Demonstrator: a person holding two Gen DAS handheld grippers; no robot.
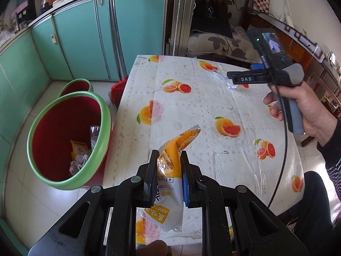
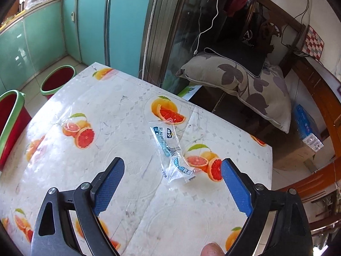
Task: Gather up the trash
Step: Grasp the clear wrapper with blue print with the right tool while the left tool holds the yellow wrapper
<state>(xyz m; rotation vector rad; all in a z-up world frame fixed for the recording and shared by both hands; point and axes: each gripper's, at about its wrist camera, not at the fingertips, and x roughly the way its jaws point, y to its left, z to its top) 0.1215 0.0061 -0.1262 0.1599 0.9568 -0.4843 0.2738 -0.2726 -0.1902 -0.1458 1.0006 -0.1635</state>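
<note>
Yellow-and-white plastic snack wrapper (image 1: 170,170) sits clamped in our left claw (image 1: 168,160), while our right claw (image 2: 172,170) gapes wide above a clear crumpled wrapper (image 2: 172,155) on the fruit-patterned surface (image 2: 119,115).

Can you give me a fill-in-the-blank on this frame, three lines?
1. The left gripper is shut on a ____ snack wrapper.
2. The clear wrapper lies on the ____.
3. The right gripper, above the clear wrapper, is ____.

Missing words: yellow; table; open
</note>
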